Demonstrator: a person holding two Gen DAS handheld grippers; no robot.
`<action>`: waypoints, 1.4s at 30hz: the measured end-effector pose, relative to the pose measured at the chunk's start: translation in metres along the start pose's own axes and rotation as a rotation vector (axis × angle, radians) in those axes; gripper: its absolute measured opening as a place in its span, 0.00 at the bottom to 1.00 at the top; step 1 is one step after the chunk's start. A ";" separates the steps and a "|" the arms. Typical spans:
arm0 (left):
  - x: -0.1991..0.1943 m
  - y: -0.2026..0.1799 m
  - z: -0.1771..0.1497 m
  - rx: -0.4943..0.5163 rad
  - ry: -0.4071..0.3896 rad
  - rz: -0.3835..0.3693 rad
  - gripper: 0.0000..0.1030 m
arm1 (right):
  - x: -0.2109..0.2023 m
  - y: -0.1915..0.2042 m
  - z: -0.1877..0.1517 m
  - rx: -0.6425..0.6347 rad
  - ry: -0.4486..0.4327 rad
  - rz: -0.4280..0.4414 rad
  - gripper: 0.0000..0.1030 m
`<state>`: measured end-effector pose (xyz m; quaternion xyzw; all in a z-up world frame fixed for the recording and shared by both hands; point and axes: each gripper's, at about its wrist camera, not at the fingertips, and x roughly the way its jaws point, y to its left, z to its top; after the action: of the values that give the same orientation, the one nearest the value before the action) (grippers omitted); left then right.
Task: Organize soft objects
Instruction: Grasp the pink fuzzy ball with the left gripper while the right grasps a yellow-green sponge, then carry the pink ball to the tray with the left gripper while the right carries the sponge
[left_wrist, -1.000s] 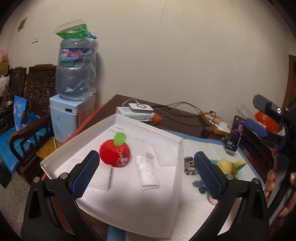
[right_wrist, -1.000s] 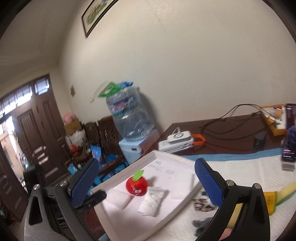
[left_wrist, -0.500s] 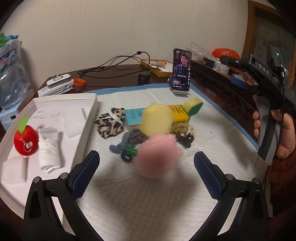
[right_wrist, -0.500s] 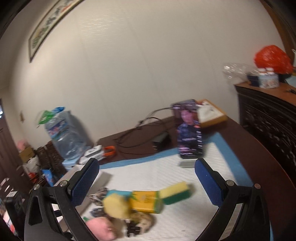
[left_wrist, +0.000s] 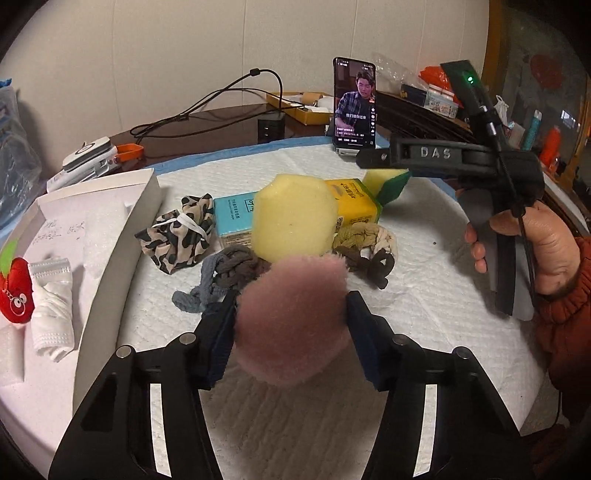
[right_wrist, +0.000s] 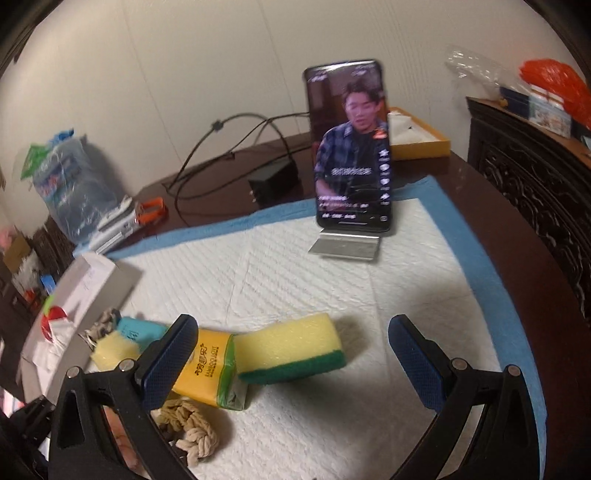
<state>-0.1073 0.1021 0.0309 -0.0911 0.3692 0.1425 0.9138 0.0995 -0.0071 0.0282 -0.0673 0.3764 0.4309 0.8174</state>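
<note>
My left gripper (left_wrist: 291, 328) is shut on a pink fluffy pompom (left_wrist: 291, 314), its pads pressing both sides. Behind it lie a yellow sponge (left_wrist: 295, 218), grey and brown braided ties (left_wrist: 225, 273), a beige braided rope (left_wrist: 365, 240), a leopard scrunchie (left_wrist: 177, 236), a blue tissue pack (left_wrist: 232, 218) and a yellow tissue pack (left_wrist: 354, 203). My right gripper (right_wrist: 291, 358) is open and empty above the yellow-green sponge (right_wrist: 291, 350); it shows in the left wrist view (left_wrist: 436, 155). The white tray (left_wrist: 122, 236) at left holds a red apple plush (left_wrist: 14, 291) and a folded mask (left_wrist: 51, 306).
A phone on a stand (right_wrist: 351, 155) plays video at the back of the white pad (right_wrist: 295, 273). Cables and a charger (right_wrist: 273, 181) lie on the dark table behind. A water bottle (right_wrist: 70, 188) stands at left. A carved cabinet (right_wrist: 532, 170) is at right.
My left gripper swung from the tray to the pile and shut on the pink pompom. My right gripper turned right and came down over the yellow-green sponge.
</note>
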 end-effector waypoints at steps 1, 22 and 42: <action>-0.002 0.001 0.000 0.001 -0.006 0.001 0.53 | 0.004 0.001 -0.001 -0.019 0.015 -0.002 0.91; -0.101 0.025 0.008 -0.109 -0.271 0.004 0.53 | -0.103 0.030 -0.018 0.078 -0.181 0.347 0.54; -0.147 0.089 -0.020 -0.265 -0.362 0.109 0.54 | -0.077 0.128 -0.034 -0.088 -0.049 0.510 0.54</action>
<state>-0.2509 0.1525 0.1143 -0.1634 0.1817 0.2529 0.9361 -0.0428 0.0072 0.0835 0.0049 0.3424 0.6404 0.6874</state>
